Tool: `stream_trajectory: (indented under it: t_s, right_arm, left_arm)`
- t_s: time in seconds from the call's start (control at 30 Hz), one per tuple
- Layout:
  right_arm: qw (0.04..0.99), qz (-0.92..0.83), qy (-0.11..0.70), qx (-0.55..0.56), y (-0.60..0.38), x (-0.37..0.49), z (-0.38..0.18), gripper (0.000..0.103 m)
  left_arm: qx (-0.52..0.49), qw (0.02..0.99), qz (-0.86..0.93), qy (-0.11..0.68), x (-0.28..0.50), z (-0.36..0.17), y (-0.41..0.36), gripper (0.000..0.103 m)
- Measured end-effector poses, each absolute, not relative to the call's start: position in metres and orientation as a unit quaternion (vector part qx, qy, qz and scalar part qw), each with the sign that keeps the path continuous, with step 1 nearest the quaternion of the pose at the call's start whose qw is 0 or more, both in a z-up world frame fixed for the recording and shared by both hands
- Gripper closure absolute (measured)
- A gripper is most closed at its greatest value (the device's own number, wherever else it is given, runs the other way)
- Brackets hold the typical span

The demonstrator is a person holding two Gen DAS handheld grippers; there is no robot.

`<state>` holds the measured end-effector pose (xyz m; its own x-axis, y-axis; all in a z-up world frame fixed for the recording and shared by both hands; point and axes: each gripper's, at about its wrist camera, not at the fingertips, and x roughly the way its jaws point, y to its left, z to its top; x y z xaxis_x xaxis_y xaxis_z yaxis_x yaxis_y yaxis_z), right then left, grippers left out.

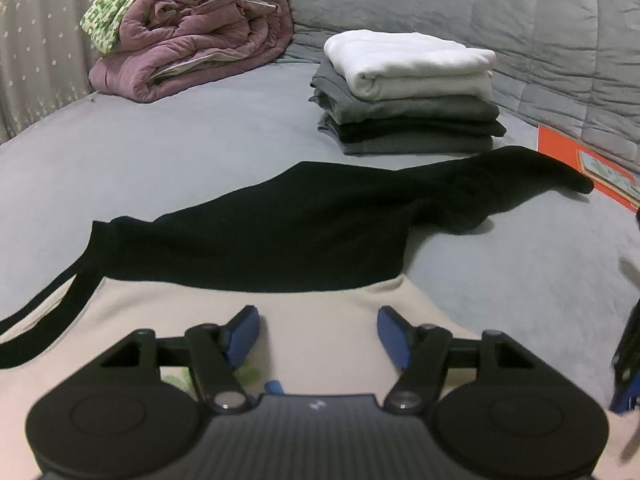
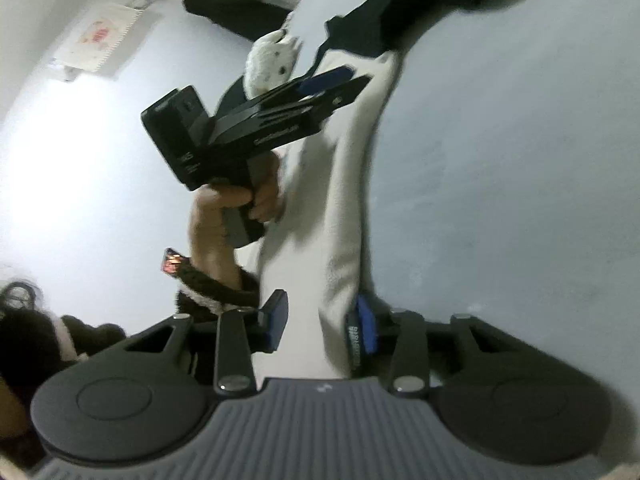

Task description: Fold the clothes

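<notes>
L gripper is hovering w/ jaws spread over the cream-and-black garment lying flat on the grey bed. Folded stack is sitting behind. R gripper is straddling the garment's cream edge; can't tell if pinching.

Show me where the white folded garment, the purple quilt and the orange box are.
white folded garment [image 1: 412, 62], left wrist view, top of the pile.
purple quilt [image 1: 200, 40], left wrist view, middle of the roll.
orange box [image 1: 560, 148], left wrist view, orange face.
</notes>
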<state>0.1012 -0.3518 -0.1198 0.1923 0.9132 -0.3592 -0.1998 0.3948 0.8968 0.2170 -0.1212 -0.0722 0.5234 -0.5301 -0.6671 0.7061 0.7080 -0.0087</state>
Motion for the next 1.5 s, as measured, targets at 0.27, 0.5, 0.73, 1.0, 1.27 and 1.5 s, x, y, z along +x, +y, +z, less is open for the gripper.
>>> stream_trajectory:
  t_s: [0.27, 0.5, 0.73, 1.0, 1.27, 1.5]
  right_arm:
    - [0.632, 0.427, 0.434, 0.479, -0.342, 0.113, -0.139, 0.067]
    - [0.641, 0.43, 0.351, 0.529, -0.367, 0.103, -0.131, 0.064]
    - [0.664, 0.413, 0.329, 0.529, -0.389, 0.097, -0.12, 0.064]
    - [0.707, 0.354, 0.354, 0.499, -0.403, 0.078, -0.118, 0.064]
    - [0.731, 0.374, 0.392, 0.415, -0.384, 0.05, -0.108, 0.062]
    - [0.749, 0.379, 0.453, 0.301, -0.351, 0.037, -0.099, 0.094]
  left_arm:
    - [0.134, 0.861, -0.363, 0.331, 0.217, -0.072, -0.122, 0.035]
    - [0.136, 0.844, -0.4, 0.331, 0.209, -0.071, -0.126, 0.035]
    - [0.156, 0.833, -0.425, 0.319, 0.195, -0.073, -0.148, 0.035]
    - [0.156, 0.844, -0.42, 0.294, 0.193, -0.079, -0.159, 0.029]
    - [0.163, 0.846, -0.42, 0.284, 0.192, -0.084, -0.163, 0.022]
    - [0.162, 0.846, -0.42, 0.284, 0.192, -0.084, -0.163, 0.02]
